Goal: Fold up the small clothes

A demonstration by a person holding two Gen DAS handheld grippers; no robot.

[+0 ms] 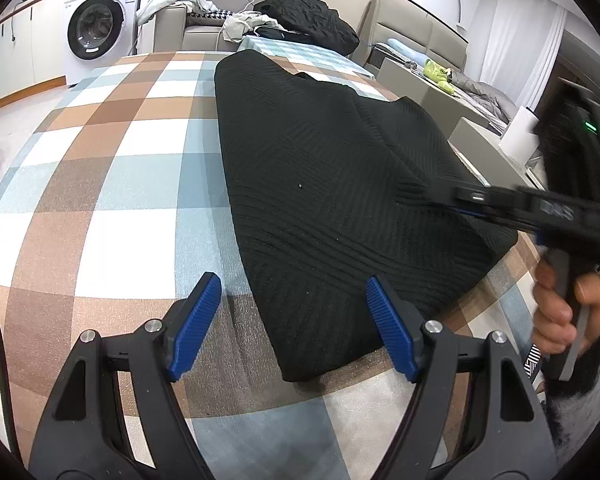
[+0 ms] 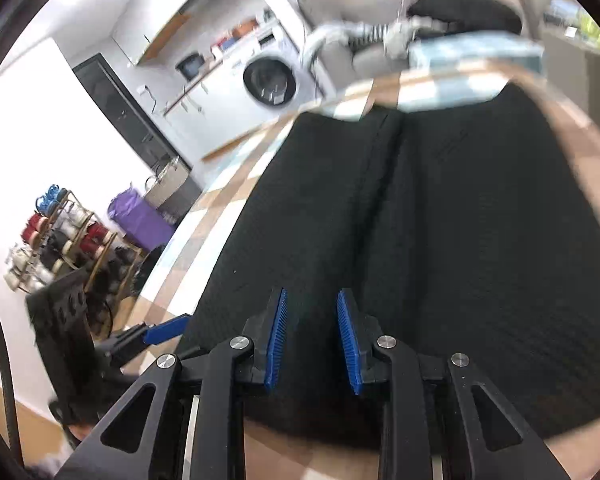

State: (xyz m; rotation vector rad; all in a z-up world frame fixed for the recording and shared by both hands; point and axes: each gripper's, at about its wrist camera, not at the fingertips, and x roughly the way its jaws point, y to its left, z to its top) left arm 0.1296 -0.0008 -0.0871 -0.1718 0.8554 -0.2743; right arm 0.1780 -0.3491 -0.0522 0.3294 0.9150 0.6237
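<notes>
Left wrist view shows the left gripper (image 1: 294, 326) with jaws spread wide and empty, hovering at the near corner of the black ribbed knit garment (image 1: 340, 184) lying on the brown-blue checked tablecloth (image 1: 112, 168). Right gripper (image 2: 311, 340), jaws narrowly apart and pinching nothing, hangs over the cloth, probably to catch its fold.

We see the knit garment (image 1: 340, 184) lying on the checked table cover (image 1: 100, 200), toward its right side. Beyond the table's far end stand a washing machine (image 1: 96, 28) at left and a sofa (image 1: 204, 24) bearing piled clothes (image 1: 308, 16).
</notes>
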